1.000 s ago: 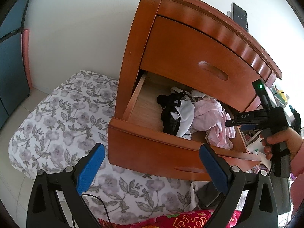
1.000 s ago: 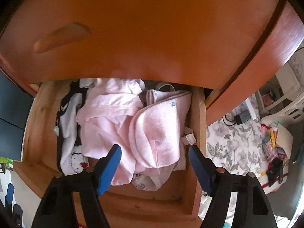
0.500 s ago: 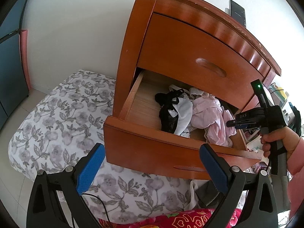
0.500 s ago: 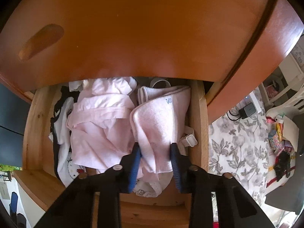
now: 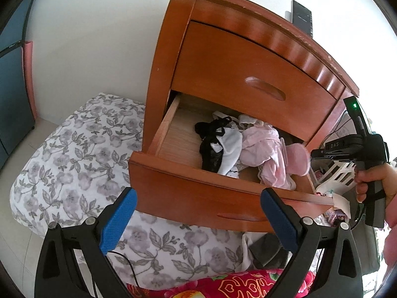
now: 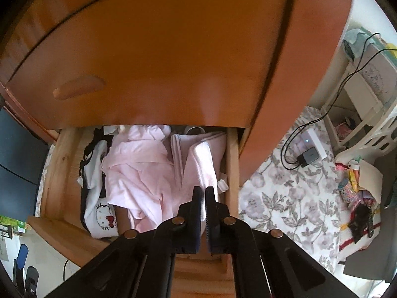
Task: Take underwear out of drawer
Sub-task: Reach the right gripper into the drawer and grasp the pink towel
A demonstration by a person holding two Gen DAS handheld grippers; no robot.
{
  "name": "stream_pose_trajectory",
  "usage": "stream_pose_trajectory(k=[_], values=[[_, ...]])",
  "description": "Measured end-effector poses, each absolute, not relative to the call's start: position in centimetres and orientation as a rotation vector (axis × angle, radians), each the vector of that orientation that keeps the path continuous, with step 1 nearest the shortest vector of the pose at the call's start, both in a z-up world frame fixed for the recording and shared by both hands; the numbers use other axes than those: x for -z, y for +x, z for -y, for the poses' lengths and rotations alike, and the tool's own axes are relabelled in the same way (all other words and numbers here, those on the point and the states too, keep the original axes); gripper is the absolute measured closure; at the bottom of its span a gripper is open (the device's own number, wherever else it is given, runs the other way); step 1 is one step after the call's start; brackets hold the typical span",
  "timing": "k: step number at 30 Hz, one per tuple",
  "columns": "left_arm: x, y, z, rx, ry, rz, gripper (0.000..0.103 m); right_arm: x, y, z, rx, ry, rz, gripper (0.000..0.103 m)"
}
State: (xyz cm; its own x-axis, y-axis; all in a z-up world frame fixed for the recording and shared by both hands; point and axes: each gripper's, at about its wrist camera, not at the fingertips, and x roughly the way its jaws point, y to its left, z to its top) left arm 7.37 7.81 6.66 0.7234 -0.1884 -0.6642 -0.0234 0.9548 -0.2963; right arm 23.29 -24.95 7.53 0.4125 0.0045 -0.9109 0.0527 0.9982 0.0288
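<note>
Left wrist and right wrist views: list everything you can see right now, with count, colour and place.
nightstand: one, orange-brown, by wall
drawer: one, lower, pulled open
pink underwear: one, drawer's right side, pinched
pink garment: one, drawer middle
black and white underwear: some, drawer middle-left
floral bedding: grey-white, below drawer
charger: one, grey, on bedding
left hand-held gripper: open, empty
right hand-held gripper: shut on pink underwear
hand: one, holding right hand-held gripper
</note>
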Motion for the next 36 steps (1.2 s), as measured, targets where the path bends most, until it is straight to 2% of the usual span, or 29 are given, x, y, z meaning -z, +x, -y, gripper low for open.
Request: stream_pose_trajectory(k=[11, 14, 15, 16, 17, 33, 35, 36], values=[[-6.7, 7.3, -7.1, 0.101, -0.280, -0.766, 0.004, -7.4, 21.9, 24.8, 0.012, 0.057, -1.154, 0.099], [-6.5, 7.5, -7.0, 0.104, -0.279, -0.771, 0.004, -6.7, 22.2, 24.5, 0.006, 0.062, -1.170, 0.084], [-6.4, 7.5, -7.1, 0.102, -0.280, -0.771, 0.004, -6.5, 22.3, 24.3, 0.004, 0.059, -1.171, 0.073], [-6.4, 7.5, -7.1, 0.101, -0.281, -0.771, 0.004, -6.4, 22.4, 24.1, 0.001, 0.054, -1.171, 0.066], [-6.3, 7.5, -7.2, 0.100, -0.283, -0.771, 0.004, -6.2, 22.5, 23.7, -0.006, 0.045, -1.172, 0.066], [-5.5, 8.2, -7.5, 0.095, -0.289, -0.790, 0.004, -2.3, 24.7, 21.2, 0.015, -0.025, -1.237, 0.066], [-5.5, 8.2, -7.6, 0.093, -0.289, -0.790, 0.004, -2.2, 24.6, 21.5, 0.024, -0.009, -1.233, 0.073], [-5.5, 8.2, -7.5, 0.091, -0.288, -0.790, 0.004, -2.3, 24.6, 21.7, 0.022, -0.004, -1.228, 0.082]])
